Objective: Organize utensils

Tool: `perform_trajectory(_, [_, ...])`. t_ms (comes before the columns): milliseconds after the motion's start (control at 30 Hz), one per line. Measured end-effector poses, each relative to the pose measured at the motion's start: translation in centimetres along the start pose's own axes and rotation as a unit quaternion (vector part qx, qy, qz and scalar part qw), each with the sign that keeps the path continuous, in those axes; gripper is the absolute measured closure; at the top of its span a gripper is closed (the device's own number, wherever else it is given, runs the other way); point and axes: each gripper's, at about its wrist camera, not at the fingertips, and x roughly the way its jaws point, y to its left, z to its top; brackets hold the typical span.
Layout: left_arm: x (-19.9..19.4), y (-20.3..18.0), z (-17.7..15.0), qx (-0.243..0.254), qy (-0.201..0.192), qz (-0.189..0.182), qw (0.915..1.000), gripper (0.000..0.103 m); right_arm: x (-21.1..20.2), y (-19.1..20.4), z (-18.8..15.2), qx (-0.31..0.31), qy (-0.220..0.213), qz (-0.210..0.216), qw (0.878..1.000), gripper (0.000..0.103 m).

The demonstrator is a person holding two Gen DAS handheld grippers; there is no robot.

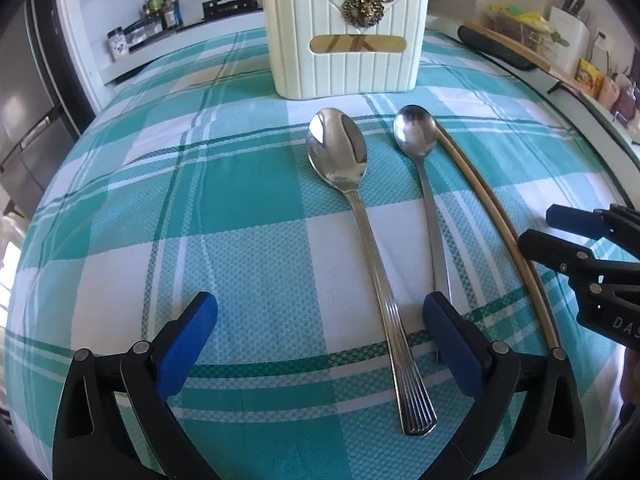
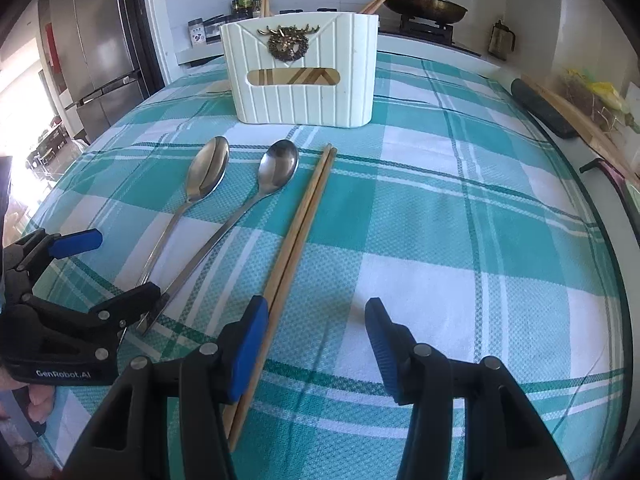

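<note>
1. utensils lie on a teal/white plaid cloth [image 1: 248,208], all in front of the white ribbed holder [image 1: 346,36], which has a brass deer-head badge and a slot window.
2. big spoon [image 1: 360,216]: shiny bowl up, ridged handle, bowl end nearest the holder.
3. small spoon [image 1: 420,160]: plain slim handle, just beside the big spoon, parallel w/ it.
4. chopsticks [image 2: 300,224]: wooden pair, touching each other, just beside the small spoon on its far side from the big spoon.
5. left gripper [image 1: 320,332]: blue pads wide apart, holding nothing, straddling the big spoon's handle; one pad hides the small spoon's handle end.
6. right gripper [image 2: 316,344]: pads spread, empty; one pad sits over the chopsticks' near part, contact can't be told.
7. holder's contents mostly hidden; stick tips poke out on top.
</note>
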Motion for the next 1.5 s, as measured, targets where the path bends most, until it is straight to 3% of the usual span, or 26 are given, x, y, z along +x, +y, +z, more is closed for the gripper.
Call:
perform_trajectory(267, [0.6,0.4,1.0,-0.006,-0.001,0.005,1.0,0.002,-0.2,0.4,0.2,-0.032,0.001,-0.042,0.999,0.052])
perform_trajectory(333, [0.6,0.0,1.3,-0.003,-0.007,-0.003,1.0,0.015,0.3,0.7,0.4,-0.029,0.012,-0.022,0.999,0.06])
perform_trajectory(433, [0.0,-0.8,1.4,0.019,-0.019,-0.01,0.9996,0.053,0.3,1.6,0.2,-0.052,0.002,-0.035,0.998,0.066])
perform_trajectory(500, [-0.2,-1.0,1.4,0.025,-0.022,-0.016,0.9993,0.087,0.2,1.4,0.2,-0.05,0.003,-0.038,0.998,0.094])
perform_trajectory(567, [-0.3,-0.7,1.3,0.02,-0.023,-0.006,0.9995,0.098,0.1,0.6,0.1,-0.039,0.003,-0.053,0.998,0.097])
perform_trajectory(800, [-0.9,4.0,0.3,-0.049,-0.026,0.027,0.9981,0.098,-1.1,-3.9,-1.7,0.009,-0.003,-0.092,0.996,0.097])
perform_trajectory(967, [-1.2,6.5,-0.2,-0.068,-0.018,0.03,0.997,0.095,-2.3,-7.6,-3.4,0.04,-0.006,-0.128,0.991,0.097])
perform_trajectory(1033, [-1.2,6.9,-0.3,-0.07,-0.016,0.024,0.9971,0.078,-2.7,-8.4,-3.7,0.051,-0.013,-0.116,0.992,0.096])
perform_trajectory(1067, [-1.2,7.0,-0.3,-0.069,-0.015,0.022,0.9973,0.054,-2.8,-8.7,-3.7,0.055,-0.015,-0.102,0.993,0.092])
perform_trajectory(1100, [-1.0,7.0,-0.2,-0.068,-0.012,0.028,0.9972,0.027,-2.8,-9.0,-3.7,0.058,-0.014,-0.088,0.994,0.074])
perform_trajectory(1167, [-0.6,7.2,-0.3,-0.065,-0.01,0.04,0.9971,0.019,-2.8,-9.3,-3.8,0.056,-0.017,-0.08,0.995,0.044])
perform_trajectory(1367, [0.5,8.0,0.0,-0.071,0.009,0.041,0.9966,0.0,-2.2,-9.6,-3.6,0.042,-0.014,-0.071,0.997,0.043])
perform_trajectory(1500, [0.5,8.1,0.0,-0.075,0.008,0.037,0.9965,0.0,-2.0,-10.0,-3.6,0.048,-0.015,-0.064,0.997,0.039])
